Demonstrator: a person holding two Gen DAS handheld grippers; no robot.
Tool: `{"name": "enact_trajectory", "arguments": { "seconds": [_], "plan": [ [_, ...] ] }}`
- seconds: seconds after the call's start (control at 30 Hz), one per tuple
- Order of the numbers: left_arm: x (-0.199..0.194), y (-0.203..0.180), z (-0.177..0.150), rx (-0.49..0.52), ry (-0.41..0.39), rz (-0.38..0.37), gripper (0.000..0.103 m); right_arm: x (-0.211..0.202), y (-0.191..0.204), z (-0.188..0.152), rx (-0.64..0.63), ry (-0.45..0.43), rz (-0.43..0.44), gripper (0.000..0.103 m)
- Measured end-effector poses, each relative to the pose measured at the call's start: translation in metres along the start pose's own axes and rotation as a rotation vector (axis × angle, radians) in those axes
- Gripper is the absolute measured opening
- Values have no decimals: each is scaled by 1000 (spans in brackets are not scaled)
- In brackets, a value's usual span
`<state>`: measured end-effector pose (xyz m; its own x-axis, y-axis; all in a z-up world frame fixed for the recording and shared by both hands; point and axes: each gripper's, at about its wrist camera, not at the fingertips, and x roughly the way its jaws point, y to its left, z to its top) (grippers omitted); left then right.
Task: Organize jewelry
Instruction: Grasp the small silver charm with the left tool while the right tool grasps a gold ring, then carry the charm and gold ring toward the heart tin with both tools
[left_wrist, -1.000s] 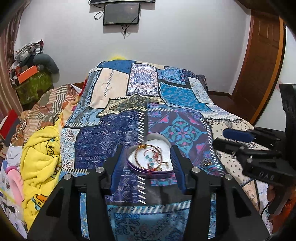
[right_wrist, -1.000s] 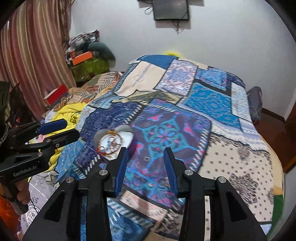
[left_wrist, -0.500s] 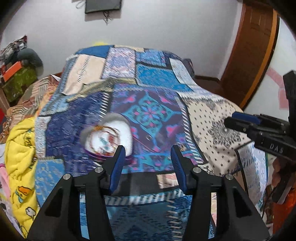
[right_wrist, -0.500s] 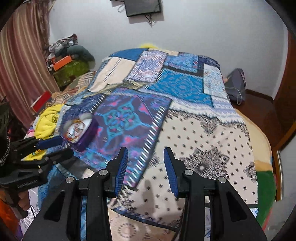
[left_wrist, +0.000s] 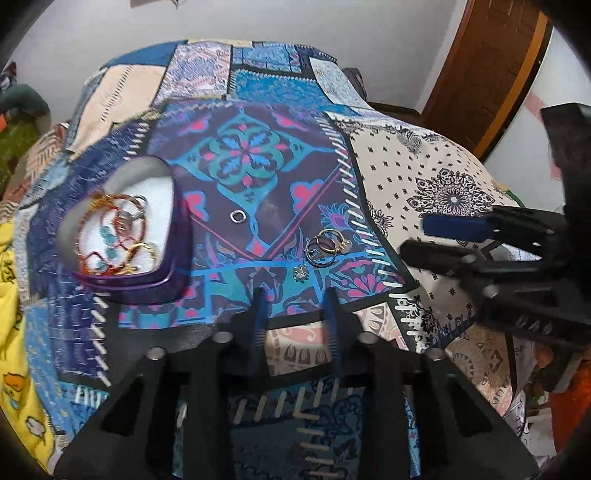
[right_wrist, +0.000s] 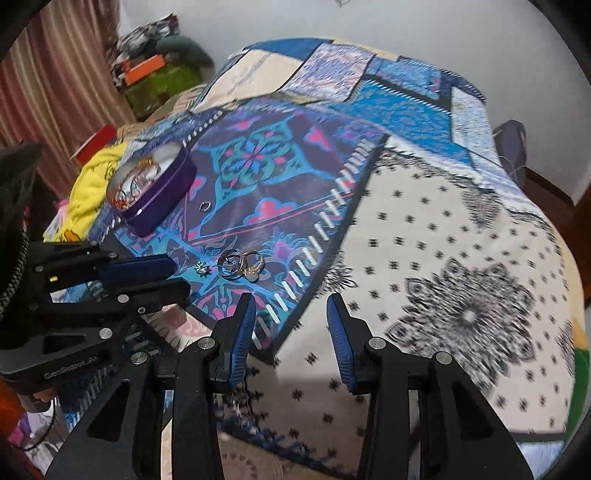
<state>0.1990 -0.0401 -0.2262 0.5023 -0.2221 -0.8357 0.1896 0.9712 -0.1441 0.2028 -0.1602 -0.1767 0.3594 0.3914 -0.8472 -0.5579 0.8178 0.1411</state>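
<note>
A purple heart-shaped tin (left_wrist: 180, 236) (right_wrist: 162, 201) sits on the patchwork bedspread with several bangles inside. To its right, loose on the cloth, lie a single silver ring (left_wrist: 237, 216) (right_wrist: 204, 206), a cluster of rings (left_wrist: 327, 246) (right_wrist: 240, 264) and a small star-shaped stud (left_wrist: 301, 274) (right_wrist: 203, 268). My left gripper (left_wrist: 294, 300) (right_wrist: 159, 275) hovers just short of the stud. Its jaws are closing and nothing is between them. Over the white dotted patch to the right of the rings, my right gripper (right_wrist: 291, 306) (left_wrist: 439, 240) stands open and holds nothing.
The patterned bedspread (left_wrist: 424, 184) covers the whole bed. A yellow blanket (left_wrist: 11, 295) and piled clothes lie off the left side. A wooden door (left_wrist: 480, 74) stands at the far right, striped curtains (right_wrist: 44, 74) at the far left.
Both grippers have dropped toward the bed and tipped downward. The left view has swung right, from the tin to the loose rings and stud. The left jaws have narrowed.
</note>
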Motion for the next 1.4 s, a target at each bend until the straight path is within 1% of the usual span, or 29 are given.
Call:
{"name": "enact_trajectory", "arguments": {
  "seconds": [0.07,0.17,0.33,0.4,0.47,0.5,0.53,0.57,0.6,0.8,0.93,1.07,1.27,1.4],
  "plan": [
    [3,0,2,4,-4,-6,22,7,2,3,-21,14,14,36],
    [7,1,6,6,-4,-10,20,17,8,6,-64,25,0,36],
    [14,4,10,6,-9,-11,19,22,16,11,-121,16,-4,36],
    [16,5,10,4,-13,-13,19,25,18,13,-138,11,3,31],
    [16,6,10,-1,-16,-19,19,26,19,14,-146,3,15,21],
    [17,6,10,-1,-16,-21,19,27,20,15,-147,-1,24,17],
    [17,6,10,3,-18,-17,18,27,19,14,-146,-5,26,18],
    [17,7,10,5,-20,-9,14,27,19,14,-143,-9,26,18],
    [17,7,9,5,-22,-2,12,26,19,14,-137,-11,26,18],
    [18,10,9,0,-24,-17,9,19,12,11,-78,-19,15,17],
    [19,5,9,25,-29,1,9,9,7,8,-32,-38,-1,17],
    [15,3,7,17,-32,12,8,-5,7,9,-24,-65,-20,17],
    [-2,4,0,-2,-43,23,8,-27,10,11,-14,-112,-28,17],
    [-24,4,-3,-5,-74,28,8,-36,16,12,-13,-135,-28,17]
  ]
}}
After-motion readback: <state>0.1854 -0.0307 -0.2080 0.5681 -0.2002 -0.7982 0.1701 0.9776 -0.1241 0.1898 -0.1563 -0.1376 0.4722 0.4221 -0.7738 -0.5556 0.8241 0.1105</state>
